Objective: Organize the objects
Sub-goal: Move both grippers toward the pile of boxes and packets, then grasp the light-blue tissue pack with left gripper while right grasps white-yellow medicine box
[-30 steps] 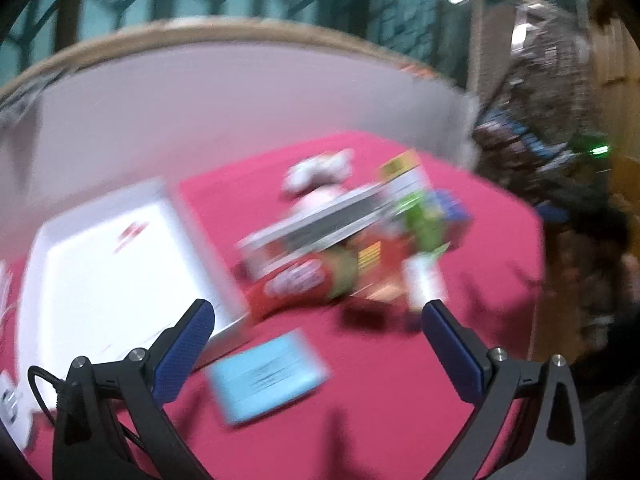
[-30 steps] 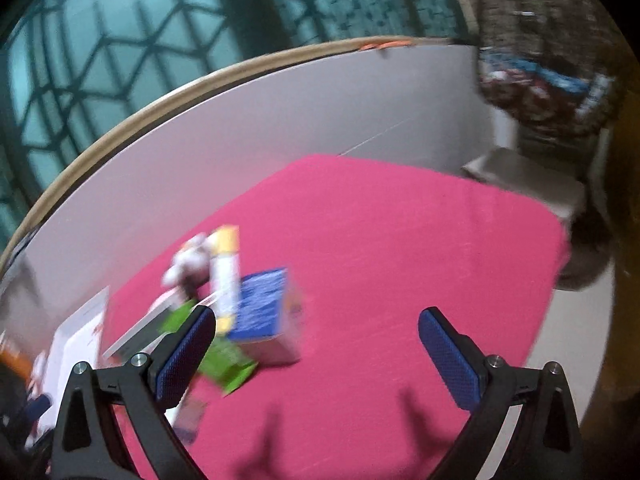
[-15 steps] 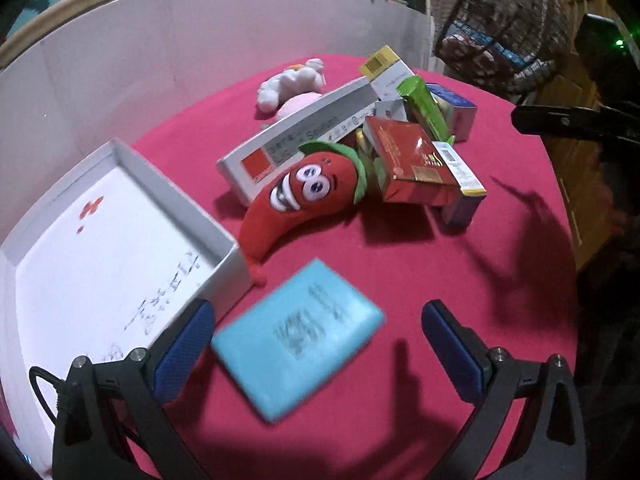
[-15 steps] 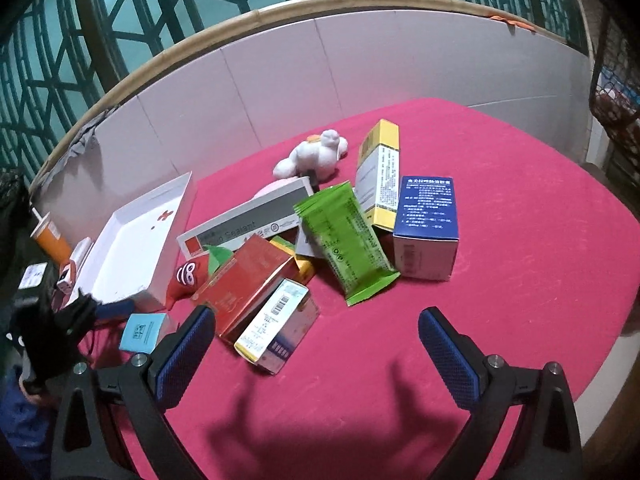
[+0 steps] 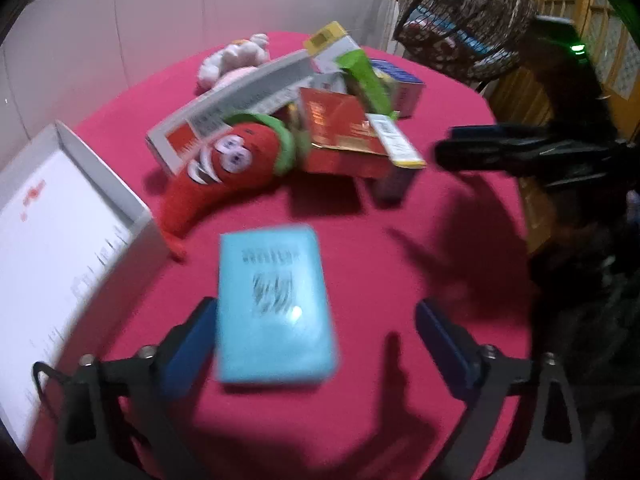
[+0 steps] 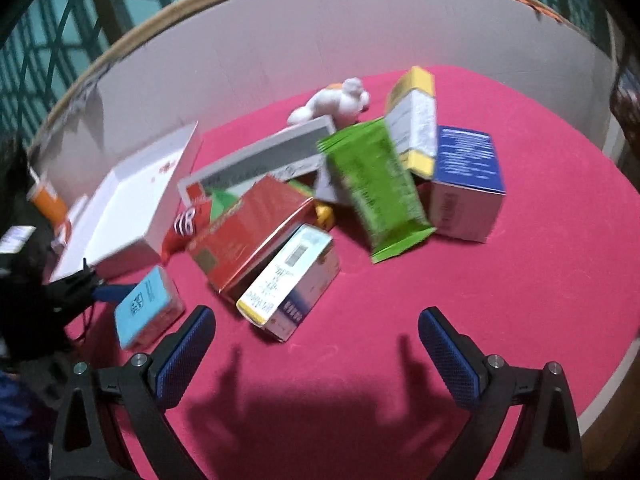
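Note:
A light blue box (image 5: 274,308) lies on the red tablecloth between the open jaws of my left gripper (image 5: 320,344), close to the left finger; it also shows in the right wrist view (image 6: 146,307). Behind it lies a pile: a red chili plush (image 5: 224,172), a red box (image 5: 340,136), a long white box (image 5: 240,96), a green packet (image 6: 372,188), a blue-and-white box (image 6: 466,184), a yellow-topped box (image 6: 414,120) and a white plush (image 6: 336,102). My right gripper (image 6: 316,356) is open and empty, just in front of a white-and-yellow box (image 6: 292,280).
An open white tray box (image 5: 52,248) stands at the left of the table. A white partition wall (image 6: 280,48) curves behind the table. A wire basket (image 5: 468,12) sits beyond the far right edge. An orange cup (image 6: 46,200) stands at the far left.
My left gripper has moved forward and down, so the light blue box now lies between its jaws. My right gripper has moved closer to the pile.

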A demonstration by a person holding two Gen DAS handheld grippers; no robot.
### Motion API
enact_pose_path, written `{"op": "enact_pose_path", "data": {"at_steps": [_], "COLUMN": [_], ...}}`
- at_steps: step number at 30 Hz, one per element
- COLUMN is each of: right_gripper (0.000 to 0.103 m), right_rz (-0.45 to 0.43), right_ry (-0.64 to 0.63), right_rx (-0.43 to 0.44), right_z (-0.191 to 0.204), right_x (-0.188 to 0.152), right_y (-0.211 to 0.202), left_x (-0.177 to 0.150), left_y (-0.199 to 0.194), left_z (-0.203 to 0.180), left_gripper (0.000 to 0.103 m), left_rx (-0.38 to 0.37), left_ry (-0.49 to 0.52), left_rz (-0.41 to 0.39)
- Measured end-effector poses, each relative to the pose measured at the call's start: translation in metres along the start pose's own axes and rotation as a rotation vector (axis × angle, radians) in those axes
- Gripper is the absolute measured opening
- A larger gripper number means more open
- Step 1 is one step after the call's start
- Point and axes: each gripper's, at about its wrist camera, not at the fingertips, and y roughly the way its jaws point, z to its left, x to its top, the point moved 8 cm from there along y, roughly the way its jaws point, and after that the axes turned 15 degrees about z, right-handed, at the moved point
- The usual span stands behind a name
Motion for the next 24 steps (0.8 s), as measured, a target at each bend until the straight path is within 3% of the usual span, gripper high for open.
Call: {"op": "enact_pose_path", "data": {"at_steps": [4, 9, 12, 14, 15, 17, 19, 21, 24], "right_gripper": [0.102, 0.09, 0.086, 0.071, 0.062, 0.055, 0.039, 0.028, 0.026], "right_rz": [0.004, -0.024, -0.003, 0.008, 0.018, 0.032, 0.023, 0.02, 0.005], "right_ry": [-0.035, -0.094, -0.096, -0.096, -0.098, -0.088, -0.074, -0.052, -0.005], "right_rx": [-0.031, -0.123, -0.158, -0.172, -0.176, -0.166, -0.162, -0.141, -0.098], "right_z": [0.01, 0.022, 0.022, 0.02, 0.017, 0.013, 0.008, 0.0, -0.01], "right_x": [0.003, 0.01, 0.011, 0.01, 0.009, 0.006, 0.005, 0.006, 0.005], "right_y": [0.013, 0.018, 0.025, 0.028, 0.03, 0.033, 0.032, 0.029, 0.023], "left_x": [-0.004, 0.007, 0.009, 0.008, 0.007, 0.005, 0.002, -0.004, -0.005], "left_y": [0.001, 0.002, 0.008, 0.009, 0.009, 0.007, 0.004, 0.001, 0.0], "left_z": [-0.006, 0.012, 0.017, 0.016, 0.018, 0.022, 0.027, 0.032, 0.03], "left_gripper": [0.087, 0.087, 0.087, 0.085, 0.08, 0.069, 0.053, 0.051, 0.051], "left_rx": [0.033, 0.002, 0.028, 0.057, 0.075, 0.101, 0.103, 0.085, 0.106], "left_ry": [-0.028, -0.199, -0.264, -0.281, -0.292, -0.314, -0.35, -0.384, -0.38], "left_rz": [-0.019, -0.04, -0.024, -0.033, -0.036, -0.042, -0.055, -0.067, -0.075]}}
